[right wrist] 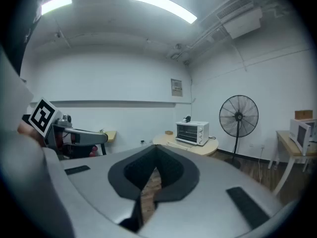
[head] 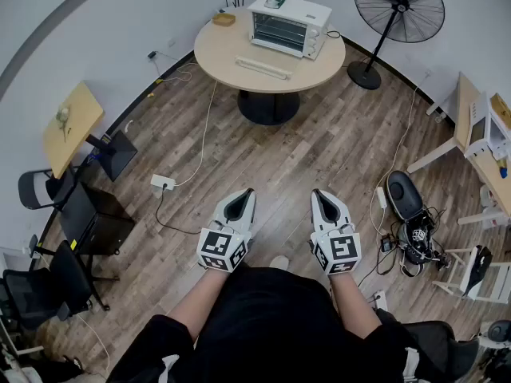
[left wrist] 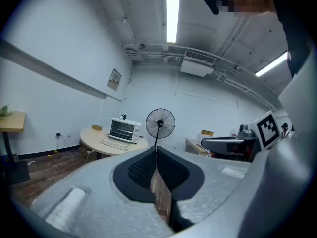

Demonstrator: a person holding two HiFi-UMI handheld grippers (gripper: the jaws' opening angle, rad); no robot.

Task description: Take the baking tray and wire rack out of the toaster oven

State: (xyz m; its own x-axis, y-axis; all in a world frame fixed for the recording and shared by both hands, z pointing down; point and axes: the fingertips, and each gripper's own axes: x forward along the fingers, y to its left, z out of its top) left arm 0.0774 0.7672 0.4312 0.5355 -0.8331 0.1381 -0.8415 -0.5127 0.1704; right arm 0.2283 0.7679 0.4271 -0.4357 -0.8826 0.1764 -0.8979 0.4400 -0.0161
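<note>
Oven: toaster oven (head: 287, 26) on the round desk (head: 217, 57), well apart from the person.
Contents: baking tray and wire rack unseen, presumably inside.
Handling: likely light, stiff, slick metal; grip the front rim.
Tongs: left tongs (head: 247, 193) and right tongs (head: 317, 193) closed, empty.

Bare wooden floor (head: 311, 150) lies open all the way up to the round worktop (head: 215, 54); a white cable (head: 209, 122) trails across it on the left to a power strip (head: 163, 183); a tangle of cables (head: 411, 242) crowds the right side; a standing fan (head: 399, 6) rises just right of the worktop; a long pale bar (head: 262, 68) lies before the toaster oven (head: 287, 24).
</note>
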